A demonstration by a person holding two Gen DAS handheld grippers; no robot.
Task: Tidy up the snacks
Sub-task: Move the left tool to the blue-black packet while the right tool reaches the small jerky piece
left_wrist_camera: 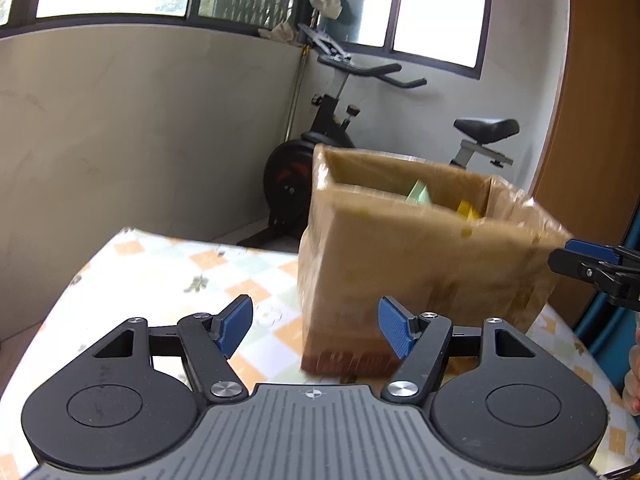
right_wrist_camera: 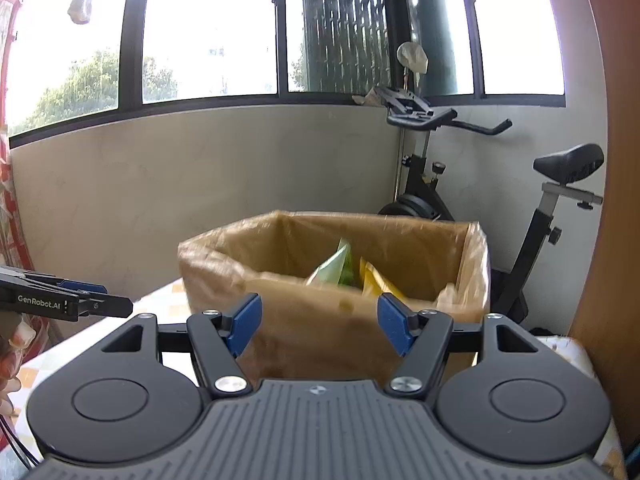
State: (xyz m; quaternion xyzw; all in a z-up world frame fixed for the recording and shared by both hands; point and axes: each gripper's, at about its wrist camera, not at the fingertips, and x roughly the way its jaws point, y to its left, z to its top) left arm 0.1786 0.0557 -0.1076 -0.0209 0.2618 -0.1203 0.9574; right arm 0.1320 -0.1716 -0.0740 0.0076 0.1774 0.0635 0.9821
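Cardboard box [left_wrist_camera: 424, 264] stands open-topped on checked tablecloth [left_wrist_camera: 160, 268], blurred in both views. Inside, visible above rim: green packet [right_wrist_camera: 334, 268] and yellow packet [right_wrist_camera: 374, 280], side by side. Left gripper [left_wrist_camera: 316, 330] spread wide, nothing between pads, near box's lower corner. Right gripper [right_wrist_camera: 318, 330] likewise spread wide, empty, facing box wall. Exercise bike [right_wrist_camera: 480, 196] behind, by window wall.

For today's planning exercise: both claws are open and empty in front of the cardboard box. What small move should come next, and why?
Probably pull both back: the left claw and right claw hold nothing, and the green packet and yellow packet already sit in the cardboard box.
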